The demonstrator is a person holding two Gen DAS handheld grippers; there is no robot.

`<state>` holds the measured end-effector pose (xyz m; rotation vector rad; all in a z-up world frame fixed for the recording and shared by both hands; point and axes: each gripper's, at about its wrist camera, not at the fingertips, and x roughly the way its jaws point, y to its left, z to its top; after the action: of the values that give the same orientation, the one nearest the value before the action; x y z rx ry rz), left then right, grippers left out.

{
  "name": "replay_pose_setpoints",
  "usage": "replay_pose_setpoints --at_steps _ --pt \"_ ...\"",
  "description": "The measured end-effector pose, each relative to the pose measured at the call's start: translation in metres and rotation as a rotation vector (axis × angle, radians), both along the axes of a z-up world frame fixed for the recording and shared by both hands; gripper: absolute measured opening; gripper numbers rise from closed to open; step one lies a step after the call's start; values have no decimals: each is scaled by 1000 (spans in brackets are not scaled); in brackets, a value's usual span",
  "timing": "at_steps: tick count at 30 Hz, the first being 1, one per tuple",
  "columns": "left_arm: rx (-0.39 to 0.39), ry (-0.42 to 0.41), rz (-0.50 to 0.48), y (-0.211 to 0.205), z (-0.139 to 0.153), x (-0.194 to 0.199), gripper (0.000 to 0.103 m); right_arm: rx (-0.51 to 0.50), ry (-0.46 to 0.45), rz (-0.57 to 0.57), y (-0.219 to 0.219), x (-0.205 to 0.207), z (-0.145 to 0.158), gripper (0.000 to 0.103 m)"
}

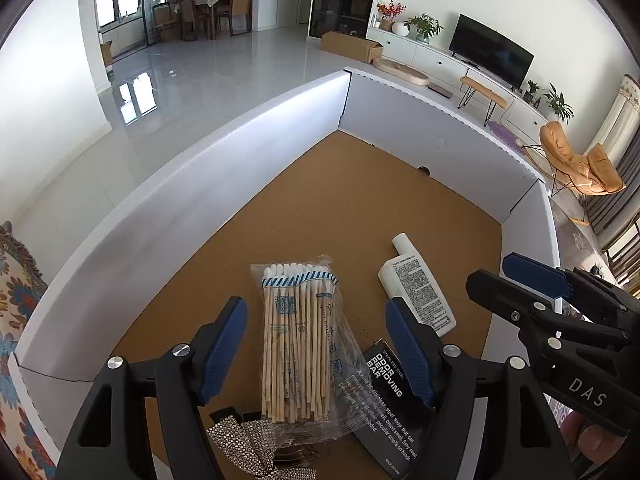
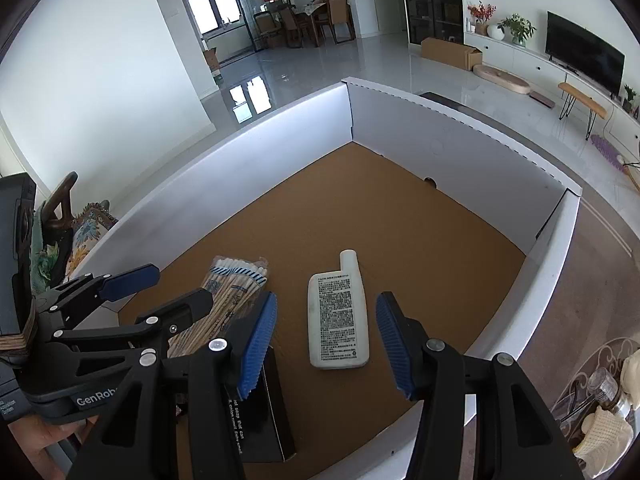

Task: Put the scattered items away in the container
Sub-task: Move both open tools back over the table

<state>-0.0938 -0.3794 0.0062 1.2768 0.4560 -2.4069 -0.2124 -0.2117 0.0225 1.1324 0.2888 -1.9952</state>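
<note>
From my left wrist camera I look down into a big white box [image 1: 240,160] with a brown floor. My left gripper [image 1: 316,354] has its jaws apart, and nothing is pinched in them. A bag of cotton swabs [image 1: 298,340] lies on the box floor right between the two blue pads. The sticks run long-ways away from me, the same way my gripper points. A black soap box [image 1: 384,396] lies just beside the bag, partly under the right pad. A sparkly bow [image 1: 244,440] sits at the near edge. A white bottle [image 1: 416,284] lies a bit to the right, with its cap pointing away.

From my right wrist camera I see the same white box [image 2: 280,128]. My right gripper [image 2: 326,344] is also spread wide and holds nothing. The white bottle [image 2: 338,316] lies flat between its pads, long-ways away from me, cap at the far end. The pads do not touch it. My left gripper [image 2: 156,288] shows at the left, over the swabs [image 2: 232,292].

I think these things are already in the box, so each hand must go find more.
</note>
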Motion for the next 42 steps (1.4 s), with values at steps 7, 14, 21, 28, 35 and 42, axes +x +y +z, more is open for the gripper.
replay_pose_setpoints --at_steps 7,14,21,28,35,42 --pt "-4 4 4 6 5 4 71 8 17 24 -1 5 6 53" --pt "-10 14 2 7 11 3 71 3 38 28 0 8 14 53" --pt "-73 44 -33 26 30 16 71 -72 79 -14 35 18 21 53" --pt "-150 154 -213 109 73 49 72 -142 245 -204 184 65 11 53" --pt "-66 215 -478 246 48 62 99 0 215 -631 384 90 -50 53" --pt "-30 61 -733 370 -49 32 99 57 166 -836 501 108 -71 53"
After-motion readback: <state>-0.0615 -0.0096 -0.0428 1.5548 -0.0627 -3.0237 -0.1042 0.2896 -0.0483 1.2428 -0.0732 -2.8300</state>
